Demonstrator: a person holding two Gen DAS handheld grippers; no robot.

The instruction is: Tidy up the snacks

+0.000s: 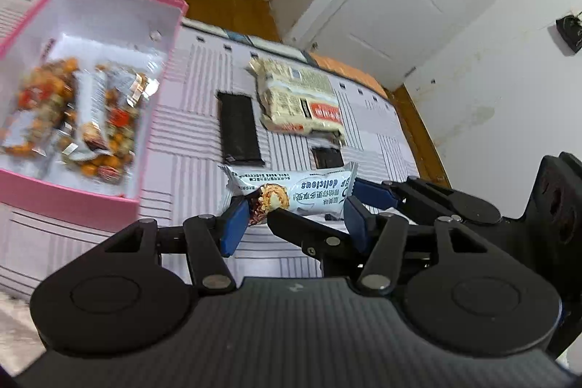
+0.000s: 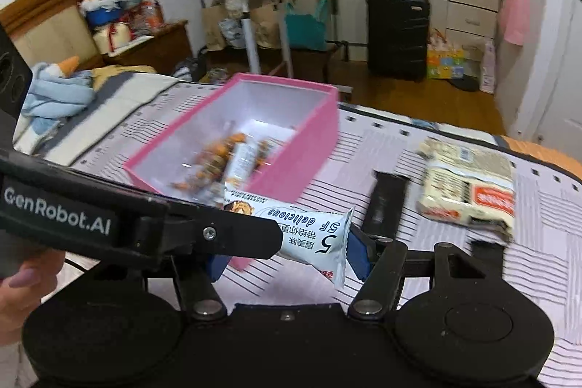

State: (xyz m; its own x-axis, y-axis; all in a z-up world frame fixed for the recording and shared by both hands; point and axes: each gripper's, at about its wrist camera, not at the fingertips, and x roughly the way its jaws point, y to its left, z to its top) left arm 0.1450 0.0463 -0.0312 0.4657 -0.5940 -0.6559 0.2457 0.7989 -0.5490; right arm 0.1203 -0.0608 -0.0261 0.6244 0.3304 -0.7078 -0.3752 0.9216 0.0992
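A glossy pale-blue snack bar (image 1: 291, 190) in a crinkled wrapper sits low at centre of both views, above the striped bed sheet (image 1: 189, 140). The left gripper (image 1: 294, 224) has its blue pads spread on either side of the bar; the right gripper (image 1: 358, 195) is clamped on the bar's end. At upper left, a pink cardboard box (image 1: 120, 202) holds shiny snack packets (image 1: 72, 119). A flat black bar (image 1: 238, 128) and a cream noodle pack (image 1: 300, 97) lie at centre.

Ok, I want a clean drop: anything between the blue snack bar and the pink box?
Nothing loose. The snack bar sits by the near corner of the open pink box; only its wall intervenes. The left claw and right claw crowd the bar.
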